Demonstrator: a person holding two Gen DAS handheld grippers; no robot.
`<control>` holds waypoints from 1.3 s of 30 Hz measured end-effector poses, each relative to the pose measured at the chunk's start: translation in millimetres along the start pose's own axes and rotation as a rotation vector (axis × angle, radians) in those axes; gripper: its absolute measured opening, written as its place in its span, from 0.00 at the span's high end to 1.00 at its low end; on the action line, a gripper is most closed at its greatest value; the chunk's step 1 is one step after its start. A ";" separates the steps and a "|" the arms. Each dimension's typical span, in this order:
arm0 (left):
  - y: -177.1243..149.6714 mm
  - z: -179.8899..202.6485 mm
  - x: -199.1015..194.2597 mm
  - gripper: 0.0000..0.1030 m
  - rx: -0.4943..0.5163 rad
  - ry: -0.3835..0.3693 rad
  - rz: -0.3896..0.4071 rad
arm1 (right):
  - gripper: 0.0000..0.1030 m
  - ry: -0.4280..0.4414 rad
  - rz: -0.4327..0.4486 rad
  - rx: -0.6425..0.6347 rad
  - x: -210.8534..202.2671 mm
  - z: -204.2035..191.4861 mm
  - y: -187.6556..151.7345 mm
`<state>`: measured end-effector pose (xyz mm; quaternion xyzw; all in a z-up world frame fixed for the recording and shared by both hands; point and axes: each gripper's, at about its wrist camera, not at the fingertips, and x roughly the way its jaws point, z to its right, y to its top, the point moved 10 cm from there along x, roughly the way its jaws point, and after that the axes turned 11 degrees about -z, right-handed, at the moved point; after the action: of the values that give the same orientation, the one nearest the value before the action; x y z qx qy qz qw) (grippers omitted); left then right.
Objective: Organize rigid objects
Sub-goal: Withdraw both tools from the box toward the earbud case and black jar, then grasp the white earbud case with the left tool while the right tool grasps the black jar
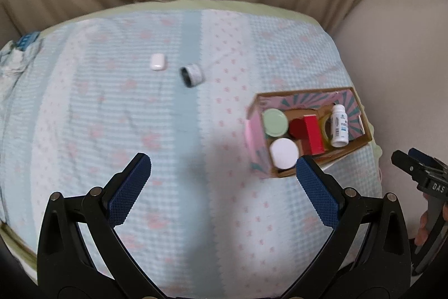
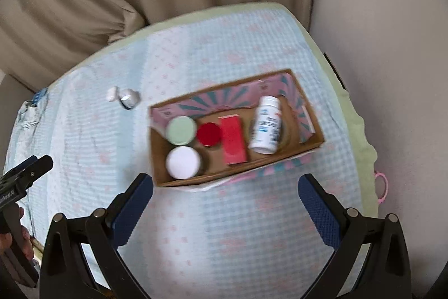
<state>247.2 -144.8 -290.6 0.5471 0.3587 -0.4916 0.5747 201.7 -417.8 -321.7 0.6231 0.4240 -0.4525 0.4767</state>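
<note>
Both grippers, left gripper [image 1: 224,173] and right gripper [image 2: 225,194], hang with fingers spread wide, grasping nothing. The cardboard box [image 2: 310,147] on the checked cloth [image 2: 238,229] holds jars and a white bottle [image 2: 265,129]. Only the left view clearly shows the white case [image 1: 156,62] and a small roll [image 1: 191,75] lying apart, outside the box.
</note>
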 end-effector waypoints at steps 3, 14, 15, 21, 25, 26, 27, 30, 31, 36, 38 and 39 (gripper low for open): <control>-0.9 -33.2 -20.2 0.00 -0.012 0.015 0.024 | 0.00 0.003 0.043 -0.012 -14.7 -35.2 -4.4; 27.8 -154.9 -49.3 0.00 -0.037 0.058 0.063 | 0.00 0.055 0.103 -0.049 -17.1 -175.0 3.3; 31.6 -161.0 -48.2 0.00 -0.035 0.057 0.064 | 0.00 0.056 0.103 -0.049 -14.2 -184.9 5.0; 69.4 -198.6 -29.7 0.00 -0.006 0.039 0.047 | 0.00 0.069 0.105 -0.056 10.4 -236.5 29.3; 100.3 -209.0 -2.2 0.00 0.004 0.027 0.017 | 0.00 0.060 0.104 -0.083 30.4 -255.8 49.0; 107.3 -209.8 6.1 0.00 0.003 0.025 0.009 | 0.00 0.056 0.102 -0.096 37.7 -260.0 55.0; 118.0 -210.9 18.0 0.00 -0.004 0.020 0.000 | 0.00 0.052 0.101 -0.104 42.1 -262.0 58.5; 140.3 -214.4 53.4 0.00 -0.038 0.008 -0.032 | 0.00 0.009 0.111 -0.138 63.7 -265.4 73.8; 145.6 -214.7 65.8 0.00 -0.047 0.006 -0.045 | 0.00 0.000 0.117 -0.154 75.3 -266.9 81.7; 174.4 -214.1 140.0 0.00 -0.097 -0.002 -0.108 | 0.00 -0.008 0.105 -0.233 135.8 -273.7 112.5; 190.0 -210.1 176.2 0.00 -0.110 0.003 -0.120 | 0.00 -0.006 0.100 -0.259 159.6 -275.4 122.3; 194.6 -208.5 187.0 0.00 -0.114 0.007 -0.123 | 0.00 -0.004 0.099 -0.270 174.1 -276.8 127.6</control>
<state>508.2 11.7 -444.6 0.4921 0.4210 -0.5026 0.5726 408.6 -153.9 -425.8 0.5724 0.4487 -0.3684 0.5790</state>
